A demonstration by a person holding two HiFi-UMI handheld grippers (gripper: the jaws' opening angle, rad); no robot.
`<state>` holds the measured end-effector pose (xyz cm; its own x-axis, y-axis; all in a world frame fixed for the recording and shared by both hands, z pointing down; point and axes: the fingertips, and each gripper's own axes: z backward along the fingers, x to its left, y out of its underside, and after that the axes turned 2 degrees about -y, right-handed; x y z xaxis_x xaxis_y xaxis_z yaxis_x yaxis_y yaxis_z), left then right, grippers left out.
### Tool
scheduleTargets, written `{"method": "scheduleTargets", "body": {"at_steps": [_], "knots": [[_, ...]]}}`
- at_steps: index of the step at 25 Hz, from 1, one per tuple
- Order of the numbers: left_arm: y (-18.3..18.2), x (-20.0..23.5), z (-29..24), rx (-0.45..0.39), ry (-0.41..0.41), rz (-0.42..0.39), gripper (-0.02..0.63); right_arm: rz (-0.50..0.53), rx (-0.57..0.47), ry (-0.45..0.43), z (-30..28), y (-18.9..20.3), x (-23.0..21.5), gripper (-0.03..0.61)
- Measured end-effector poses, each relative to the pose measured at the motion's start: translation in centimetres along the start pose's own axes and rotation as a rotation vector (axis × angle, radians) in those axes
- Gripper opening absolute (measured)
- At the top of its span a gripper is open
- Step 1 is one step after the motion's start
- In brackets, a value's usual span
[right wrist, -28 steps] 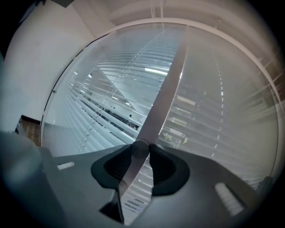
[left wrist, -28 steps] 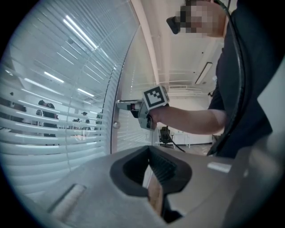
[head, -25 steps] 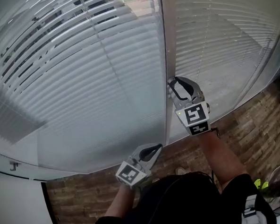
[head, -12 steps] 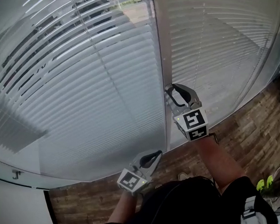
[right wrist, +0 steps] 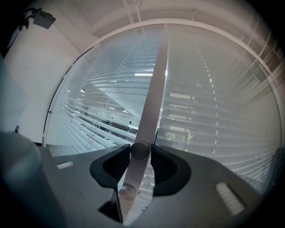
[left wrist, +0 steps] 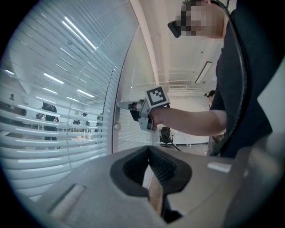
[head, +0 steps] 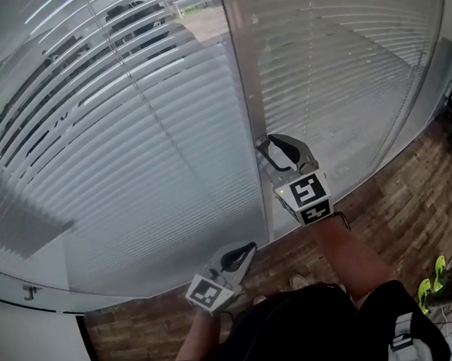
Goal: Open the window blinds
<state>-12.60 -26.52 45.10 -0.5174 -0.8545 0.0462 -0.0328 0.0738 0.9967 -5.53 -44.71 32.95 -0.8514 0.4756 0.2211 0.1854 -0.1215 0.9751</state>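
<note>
At the window, my right gripper [head: 267, 148] is raised to the upright frame post [head: 242, 85] that divides the two panes, level and nose-on to it. Its two fingers straddle a small round knob [right wrist: 140, 150] fixed on the face of the post. The knob sits right at my fingertips, one dark ribbed pad against each side of it, with no gap I can make out. These jaws have just been opening a little, with the knob between them.

A second, lower knob [right wrist: 126, 191] sits further down the same post, under my fingers and untouched.

The window blinds [head: 136, 155] hang on either side of the post, filling the left pane to its bottom edge and the right pane beyond. None of my fingers touch them. Their slats lie mostly flat and pale, and toward the top left corner they are tilted enough for dark strips of the outside to show through.

My left gripper [head: 249, 248] is held low, near the bottom edge of the left pane and below the right one, well apart from the post's knobs. Its fingers are drawn together at the tips with nothing between them.

Brown wood-pattern floor [head: 408, 195] runs along the foot of the window.
</note>
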Motion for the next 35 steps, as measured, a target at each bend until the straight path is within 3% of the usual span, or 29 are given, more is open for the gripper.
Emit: {"method": "scheduleTargets", "body": {"at_steps": [7,9,13,18,23,35], "knots": [[-0.7,0.5,-0.5,-0.011,-0.011,0.020,0.005,-0.010,-0.049,-0.052,2.2,-0.1,-0.4,0.146],[-1.4,0.6,-0.8,-0.041,-0.007,0.060,0.005,-0.017,-0.070,-0.097,3.3,0.0,-0.1,0.064],[-2.3,0.7,-1.1,-0.056,-0.007,0.064,0.005,-0.081,-0.145,-0.202,5.9,-0.6,0.7,0.007],[-3.0,0.1,-1.9,-0.059,0.000,0.059,0.005,-0.173,-0.222,-0.331,9.7,-1.5,1.1,0.006],[-3.7,-0.5,-3.0,-0.055,0.015,0.006,0.005,-0.163,-0.231,-0.492,12.4,-0.5,3.3,0.006],[-5.9,-1.3,-6.3,-0.081,0.008,-0.014,0.005,-0.259,-0.197,-0.580,16.4,4.0,1.7,0.006]]}}
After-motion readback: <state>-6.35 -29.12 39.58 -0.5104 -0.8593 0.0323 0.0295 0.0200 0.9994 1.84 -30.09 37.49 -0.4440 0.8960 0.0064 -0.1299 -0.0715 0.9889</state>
